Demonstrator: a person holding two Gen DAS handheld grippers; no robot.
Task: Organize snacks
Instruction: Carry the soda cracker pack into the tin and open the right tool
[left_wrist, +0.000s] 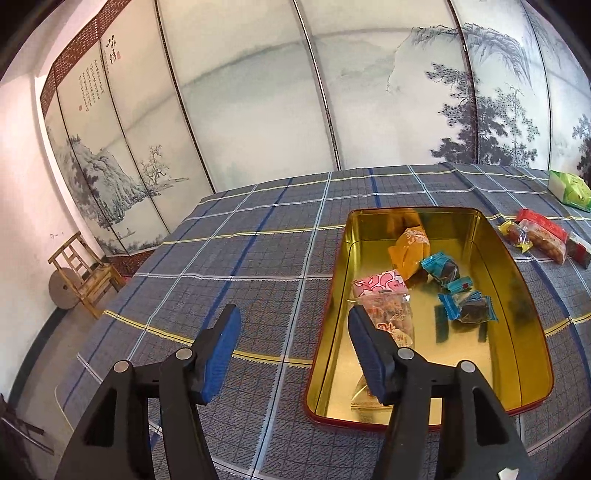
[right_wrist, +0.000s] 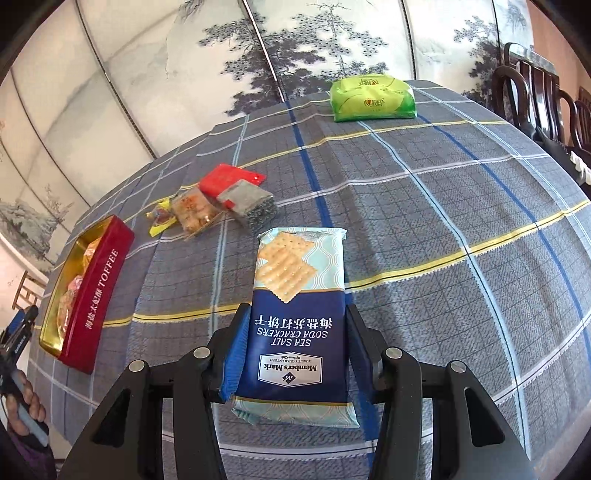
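One glossy rectangular cracker pack (right_wrist: 299, 317) (crimped ends)

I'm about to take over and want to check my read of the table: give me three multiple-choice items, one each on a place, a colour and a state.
1. Where does the green pack lie?
A in the tin
B at the table's far edge
C between the jaws

2. What colour is the tin's outer wall?
A red
B green
C white

3. What is the right gripper doing?
A hanging open
B gripping the cracker pack
C gripping a candy

Key: 1 B, it sits far back on the cloth; 2 A, red wall reading TOFFEE; 3 B, both pads press the pack's sides.
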